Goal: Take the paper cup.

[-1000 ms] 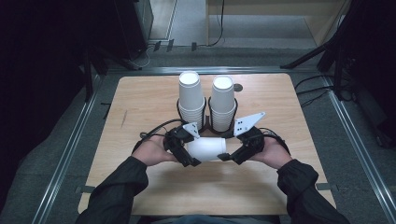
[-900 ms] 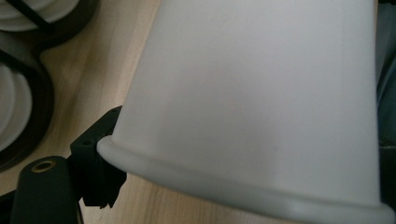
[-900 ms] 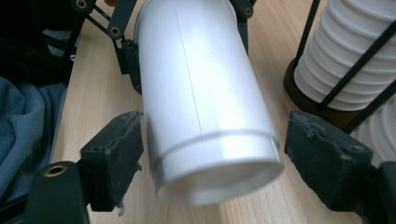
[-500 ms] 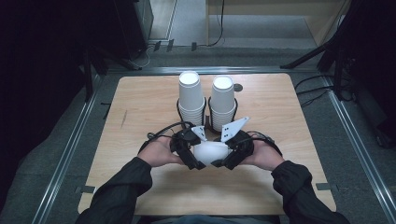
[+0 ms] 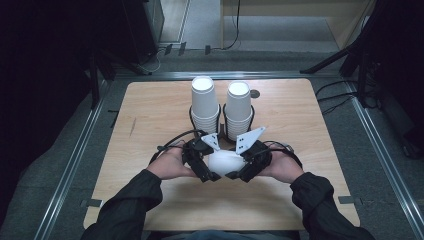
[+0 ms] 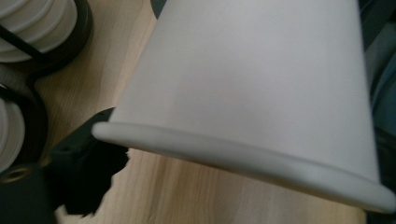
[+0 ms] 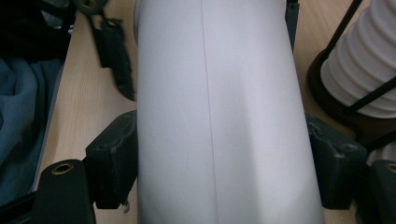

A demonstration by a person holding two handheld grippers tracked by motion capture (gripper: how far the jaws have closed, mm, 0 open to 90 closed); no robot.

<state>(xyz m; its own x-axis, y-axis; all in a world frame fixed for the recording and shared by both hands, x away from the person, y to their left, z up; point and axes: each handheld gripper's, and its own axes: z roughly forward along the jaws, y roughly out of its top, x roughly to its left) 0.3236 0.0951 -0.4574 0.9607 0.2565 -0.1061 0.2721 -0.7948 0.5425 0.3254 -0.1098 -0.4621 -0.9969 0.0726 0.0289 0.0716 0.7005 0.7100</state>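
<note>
Cup (image 5: 226,162) lies sideways just before the stacks (image 5: 205,102). Right gripper (image 5: 239,172) clamps it. Left gripper (image 5: 210,174) jaws have just been opening, cup between them, unpressed.

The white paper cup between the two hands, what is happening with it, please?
A person holds a white paper cup on its side just above the wooden table, in front of two cup stacks in a black holder. The right tool clamps the cup on both sides. The left tool, at the cup's other end, has just been opening its jaws.

- High view looks forward and down over the tabletop (image 5: 150,107).
- Both gripper views sit very close to the white paper cup (image 6: 261,84), which all views share.
</note>
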